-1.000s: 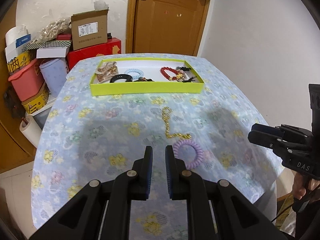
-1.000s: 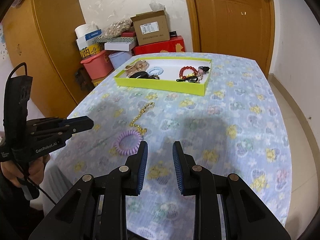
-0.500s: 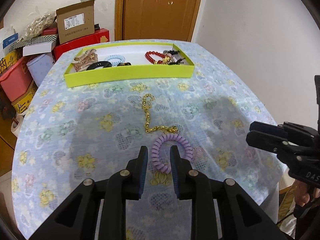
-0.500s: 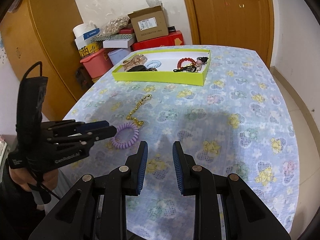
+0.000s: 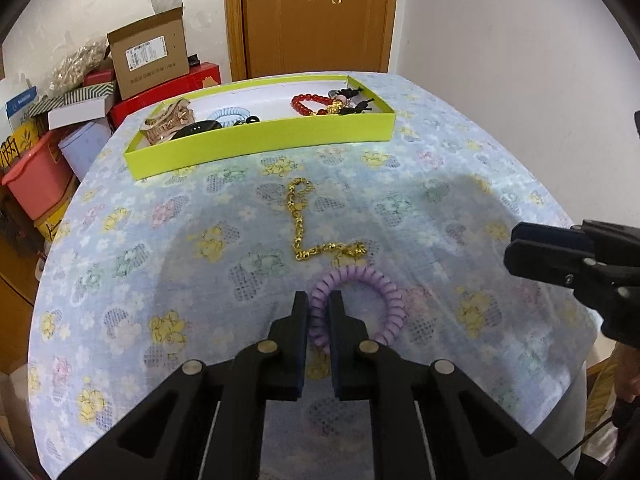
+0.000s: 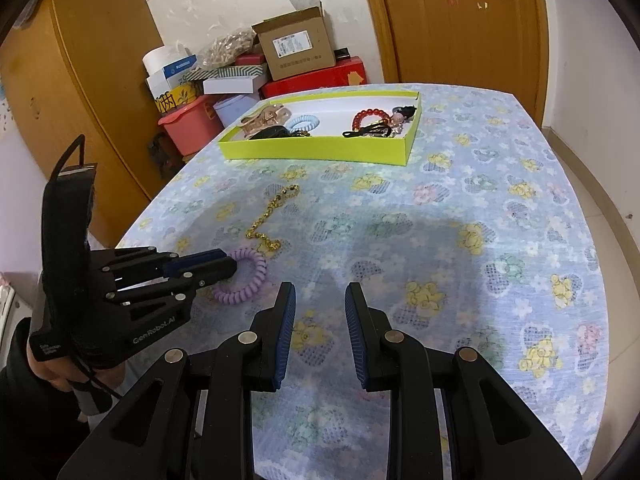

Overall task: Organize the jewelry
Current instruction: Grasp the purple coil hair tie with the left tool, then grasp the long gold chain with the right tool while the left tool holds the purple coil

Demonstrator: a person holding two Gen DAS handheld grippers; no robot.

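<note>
Purple coil tie (image 5: 372,300) lies on the flowered tablecloth (image 5: 160,240) near the front edge, its left arc pinched between the pads of your left gripper (image 5: 319,312), whose jaws have just been closing onto it. By the look of it the tie is light, springy plastic: soft enough to squash, ribbed enough not to slip, and likely to dangle and bounce when lifted, so a hold across one strand of the ring, as now, should serve. At 12 o'clock from the tie, just beside it, lies a gold chain (image 5: 304,220), limp and apt to snag or trail. Farther toward 12 o'clock sits the green tray (image 5: 260,136), already holding other pieces. Your right gripper (image 6: 320,300) hangs over bare cloth at the tie's 3 o'clock, jaws parted, holding nothing.
</note>
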